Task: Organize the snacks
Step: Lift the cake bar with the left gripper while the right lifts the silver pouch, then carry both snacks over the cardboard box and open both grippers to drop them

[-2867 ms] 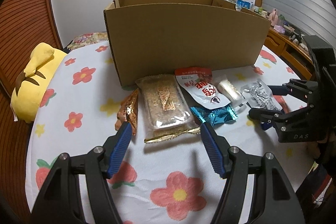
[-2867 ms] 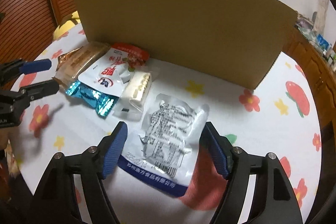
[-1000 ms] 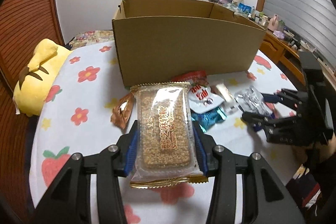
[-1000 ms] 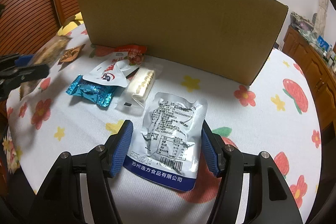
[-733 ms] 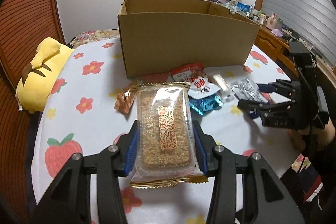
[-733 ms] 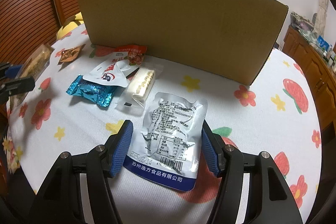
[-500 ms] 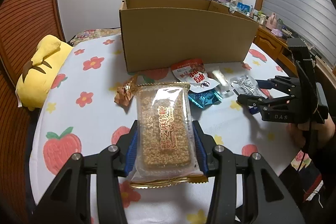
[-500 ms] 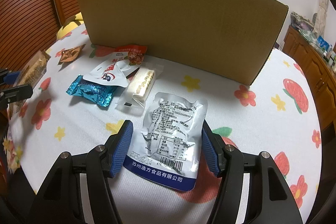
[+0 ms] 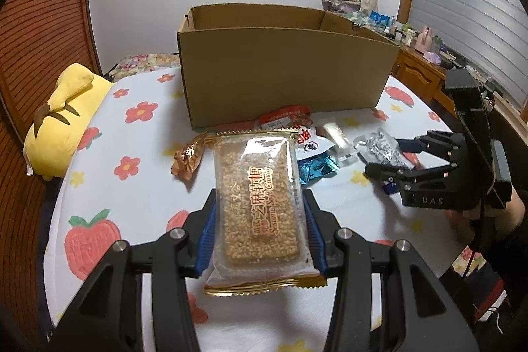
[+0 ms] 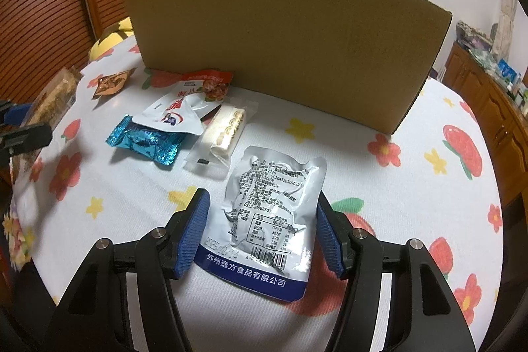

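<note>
My left gripper (image 9: 259, 220) is shut on a clear sesame candy pack (image 9: 257, 187), which it holds above the flowered tablecloth in front of the open cardboard box (image 9: 283, 68). In the right wrist view the same pack (image 10: 52, 101) shows at the far left. My right gripper (image 10: 260, 220) straddles a silver pouch (image 10: 274, 187) lying flat on the cloth. Its blue pads stand at the pouch's two edges and a sliver of cloth shows beside the left one. The left wrist view shows that gripper (image 9: 386, 155) low over the pouch (image 9: 379, 147).
Between the box (image 10: 283, 38) and the grippers lie a red-and-white pouch (image 10: 178, 111), a blue wrapper (image 10: 145, 141), a clear pack with a white roll (image 10: 227, 127) and a brown wrapper (image 10: 112, 81). A yellow plush (image 9: 62, 121) sits at the left edge. A cluttered wooden cabinet (image 9: 425, 65) stands right.
My left gripper closed on the sesame pack, lifted it and drew back from the box. The right gripper's jaws came in beside the silver pouch and have stayed put over the last second.
</note>
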`<action>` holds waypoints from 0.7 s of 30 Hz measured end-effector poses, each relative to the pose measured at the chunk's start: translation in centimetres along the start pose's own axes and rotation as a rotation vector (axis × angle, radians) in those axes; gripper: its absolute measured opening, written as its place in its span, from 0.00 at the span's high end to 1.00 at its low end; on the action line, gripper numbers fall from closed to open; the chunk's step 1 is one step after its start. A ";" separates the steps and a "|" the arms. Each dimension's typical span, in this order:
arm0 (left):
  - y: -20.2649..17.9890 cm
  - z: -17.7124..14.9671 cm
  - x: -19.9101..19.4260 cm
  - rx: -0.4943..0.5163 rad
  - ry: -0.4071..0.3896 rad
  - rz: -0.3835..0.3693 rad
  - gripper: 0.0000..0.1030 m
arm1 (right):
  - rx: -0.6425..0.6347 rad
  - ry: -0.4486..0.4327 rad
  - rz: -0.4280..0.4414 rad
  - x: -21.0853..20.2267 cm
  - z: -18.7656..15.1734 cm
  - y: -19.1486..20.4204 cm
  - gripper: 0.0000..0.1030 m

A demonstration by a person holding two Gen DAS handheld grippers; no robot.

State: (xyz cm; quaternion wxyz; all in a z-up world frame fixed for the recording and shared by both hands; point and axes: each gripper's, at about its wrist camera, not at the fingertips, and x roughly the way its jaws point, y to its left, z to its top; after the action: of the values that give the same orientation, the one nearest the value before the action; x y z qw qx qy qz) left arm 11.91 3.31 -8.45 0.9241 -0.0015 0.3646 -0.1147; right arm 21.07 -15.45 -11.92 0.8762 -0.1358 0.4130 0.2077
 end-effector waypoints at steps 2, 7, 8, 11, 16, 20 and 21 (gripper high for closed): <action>-0.1 0.2 -0.1 0.001 -0.006 -0.001 0.55 | -0.001 -0.001 0.008 -0.1 -0.1 0.1 0.41; -0.2 0.6 -0.4 0.001 -0.021 -0.005 0.55 | 0.004 -0.003 0.019 -0.7 -0.3 -0.1 0.42; -0.3 0.8 -0.5 0.001 -0.024 -0.006 0.55 | 0.007 -0.010 0.021 -1.0 -0.2 -0.2 0.42; -0.6 1.3 -0.9 0.005 -0.042 -0.005 0.55 | 0.012 -0.028 0.027 -1.9 -0.1 -0.3 0.42; -1.2 2.6 -1.6 0.016 -0.077 -0.014 0.55 | 0.016 -0.077 0.030 -4.0 0.8 -0.6 0.42; -1.8 3.9 -2.2 0.032 -0.103 -0.019 0.55 | 0.013 -0.120 0.038 -5.9 2.1 -0.8 0.42; -1.9 4.5 -2.4 0.036 -0.111 -0.021 0.55 | 0.008 -0.131 0.036 -6.3 2.4 -0.8 0.42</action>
State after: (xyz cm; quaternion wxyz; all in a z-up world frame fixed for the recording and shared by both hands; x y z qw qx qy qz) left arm 12.83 1.61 -3.41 0.9416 0.0051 0.3104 -0.1306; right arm 19.44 -16.76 -5.43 0.8981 -0.1111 0.3580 0.2302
